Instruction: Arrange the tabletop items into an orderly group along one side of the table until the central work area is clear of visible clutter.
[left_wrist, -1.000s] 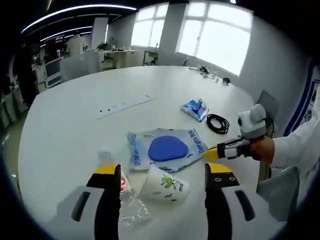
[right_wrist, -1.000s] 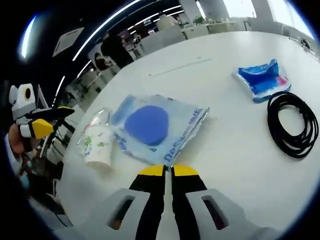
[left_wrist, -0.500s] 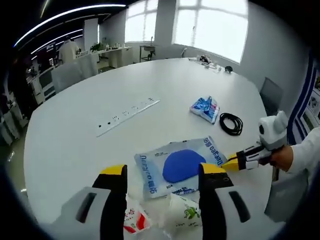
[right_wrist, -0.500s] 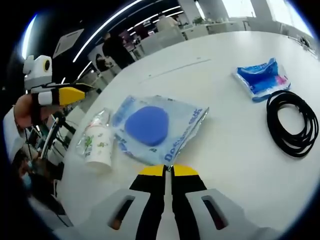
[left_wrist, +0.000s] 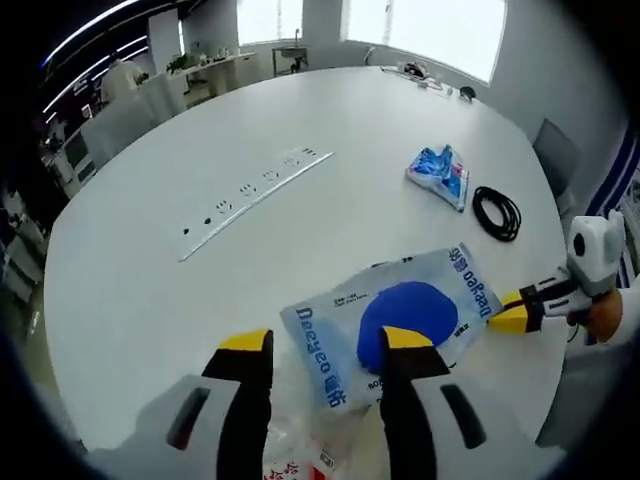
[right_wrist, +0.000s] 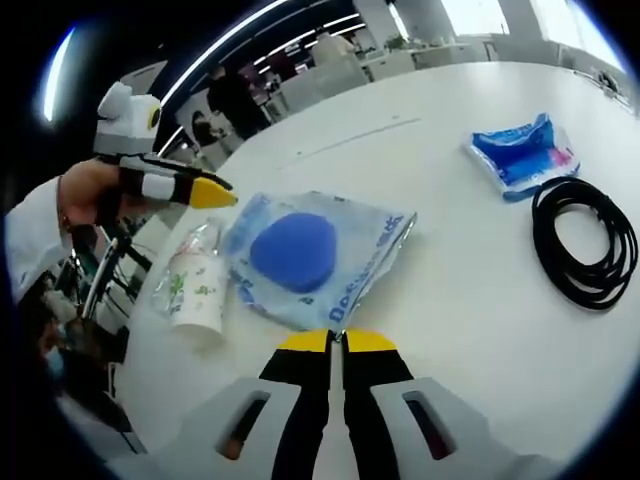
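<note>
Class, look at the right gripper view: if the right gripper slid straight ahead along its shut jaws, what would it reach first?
Most likely the near edge of the clear packet with the blue pad inside, lying just beyond the right gripper. Depth is uncertain, but only bare table appears between them.

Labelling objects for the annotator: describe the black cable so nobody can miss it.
On the round white table, look past the clear packet with the blue disc to the blue tissue pack. The black cable lies beside that pack, coiled into a flat loop, the one dark thing there.
</note>
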